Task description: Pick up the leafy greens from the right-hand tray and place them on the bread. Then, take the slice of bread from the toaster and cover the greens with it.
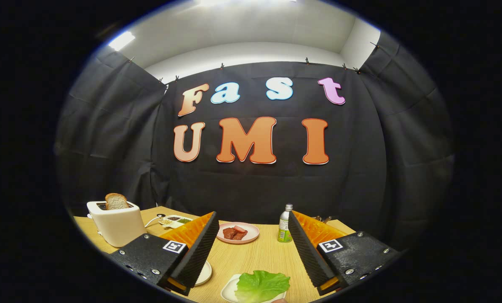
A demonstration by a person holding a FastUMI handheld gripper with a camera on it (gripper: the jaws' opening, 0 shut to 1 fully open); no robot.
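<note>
Item: leafy greens (262, 285), one bright green, ruffled, veined leaf, lying flat with its long axis across the gap between the fingers, broad edge toward the right-hand finger. It rests on a small white tray (229, 290), low between the finger bases.
Gripper (251, 219): jaws wide apart, holding nothing.
Beyond the greens, on the wooden table (255, 256): a pink plate (251, 235) with reddish meat pieces, and a small green-labelled bottle (284, 225) near the right fingertip.
Left of the greens: a white plate's (205, 273) edge, mostly hidden by the left finger. Further left, a white toaster (116, 225) holds an upright bread slice (116, 202); a seasoning dish (176, 220) lies beside it.
</note>
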